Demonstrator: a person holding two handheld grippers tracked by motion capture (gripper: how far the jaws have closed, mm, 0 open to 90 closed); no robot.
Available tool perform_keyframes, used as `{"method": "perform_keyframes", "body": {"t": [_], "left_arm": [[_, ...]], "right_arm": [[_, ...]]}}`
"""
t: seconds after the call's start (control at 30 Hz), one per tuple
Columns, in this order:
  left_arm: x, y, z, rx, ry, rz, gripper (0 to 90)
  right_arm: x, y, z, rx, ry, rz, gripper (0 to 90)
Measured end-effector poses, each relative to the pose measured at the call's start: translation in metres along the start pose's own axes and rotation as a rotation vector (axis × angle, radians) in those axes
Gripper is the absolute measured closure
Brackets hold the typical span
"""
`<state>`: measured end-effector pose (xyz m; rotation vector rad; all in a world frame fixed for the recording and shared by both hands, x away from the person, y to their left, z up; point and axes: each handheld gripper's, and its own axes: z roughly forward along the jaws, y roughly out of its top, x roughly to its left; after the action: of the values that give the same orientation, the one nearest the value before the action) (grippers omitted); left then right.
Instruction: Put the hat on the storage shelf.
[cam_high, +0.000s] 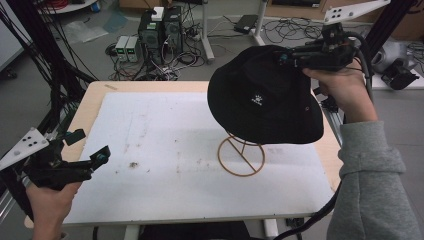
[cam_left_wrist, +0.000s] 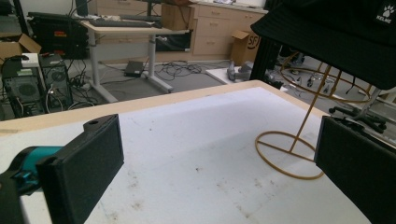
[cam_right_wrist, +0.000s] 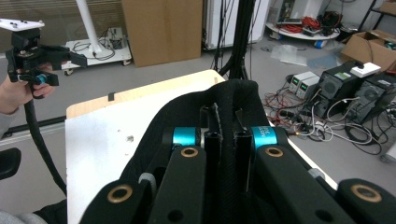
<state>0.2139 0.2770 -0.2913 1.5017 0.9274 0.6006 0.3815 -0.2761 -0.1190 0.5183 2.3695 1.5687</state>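
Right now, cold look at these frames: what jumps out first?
The black bucket hat held in the air over the table's right side, its brim pinched in the shut jaws of the right gripper. Just under it stands a bare wire hat stand on the white mat, with the hat apparently clear of it. At the near left edge, the left gripper hangs with its jaws wide open, holding nothing.

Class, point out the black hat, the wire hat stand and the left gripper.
black hat (cam_high: 265, 100), high view, crown near the logo
wire hat stand (cam_high: 241, 159), high view, base ring's crossbar
left gripper (cam_high: 90, 148), high view, between its fingertips
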Motion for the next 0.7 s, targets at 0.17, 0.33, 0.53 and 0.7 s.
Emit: {"method": "perform_keyframes", "body": {"t": [0.17, 0.33, 0.53, 0.7], "left_arm": [[-0.001, 0.000, 0.001, 0.005, -0.002, 0.003, 1.7], [-0.001, -0.001, 0.002, 0.007, -0.001, 0.001, 1.7], [-0.001, -0.001, 0.003, 0.010, -0.003, 0.004, 1.7], [-0.002, -0.002, 0.004, 0.014, -0.004, 0.002, 1.7]], "right_arm": [[0.003, -0.006, 0.009, 0.015, 0.013, 0.005, 87.9], [0.004, -0.013, 0.018, 0.032, 0.021, 0.003, 87.9], [0.006, -0.022, 0.028, 0.049, 0.022, -0.004, 87.8], [0.008, -0.029, 0.033, 0.052, 0.016, -0.011, 87.9]]}}
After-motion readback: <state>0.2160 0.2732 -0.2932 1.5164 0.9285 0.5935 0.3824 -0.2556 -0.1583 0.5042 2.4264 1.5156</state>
